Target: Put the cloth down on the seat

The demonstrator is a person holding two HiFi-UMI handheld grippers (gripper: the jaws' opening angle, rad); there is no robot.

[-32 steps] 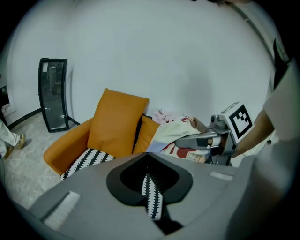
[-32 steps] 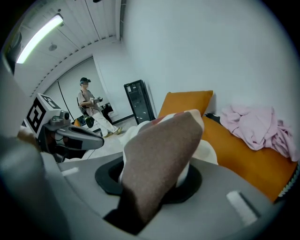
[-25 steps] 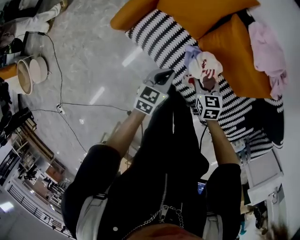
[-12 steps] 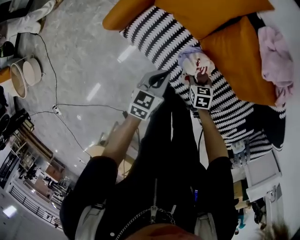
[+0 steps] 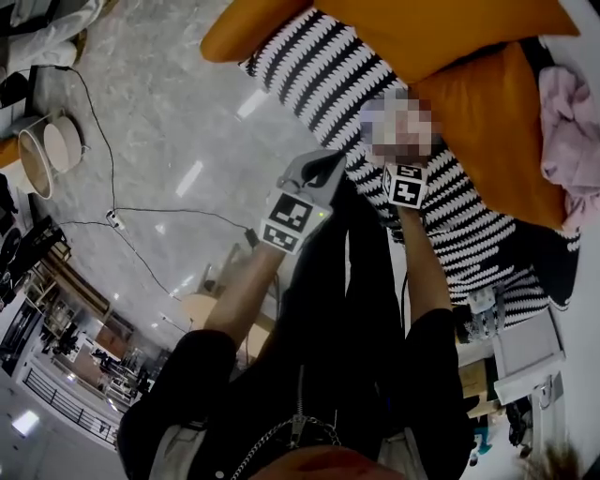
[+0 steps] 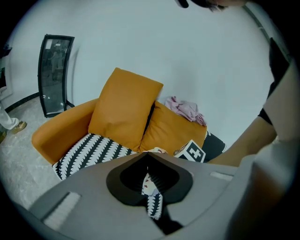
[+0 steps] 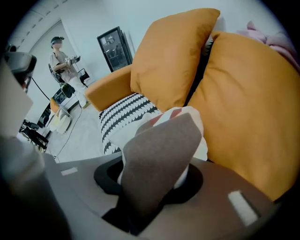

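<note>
Your right tongs (image 5: pixel 401 161) hang low over the striped seat (image 5: pixel 319 70), pinching the cloth (image 7: pixel 187 111), a white bundle with red marks bunched round the jaws. Those jaws have just been easing apart, but the cloth sits between them and looks gripped. It is right in front of the orange cushion (image 5: pixel 478 103). Whether it touches the seat yet, I can't tell. Your left tongs (image 5: pixel 330 164) hover just beside, at the seat's front edge. They are pressed all but together, with only a thin slit between them and nothing in it.

Now the release, and it wants care. Let the bundle rest its weight on the stripes before you spread the jaws fully. Then open wide and draw back along the line you point, so no fold snags on a jaw and rides up with you. Aim for the flat stretch of seat, not the cushion's slope, where I'd expect it to slide.

Round about, a second orange cushion (image 5: pixel 441 28) leans at the back. A pink garment (image 5: pixel 567 122) is heaped beyond the cushions, well apart from your drop. Two round tubs (image 5: pixel 45 155) stand far off on the floor, and a person (image 7: pixel 61 54) stands across the room. I see nothing lying between cloth and seat. The nearest thing is your own left tongs, so hold them clear.
</note>
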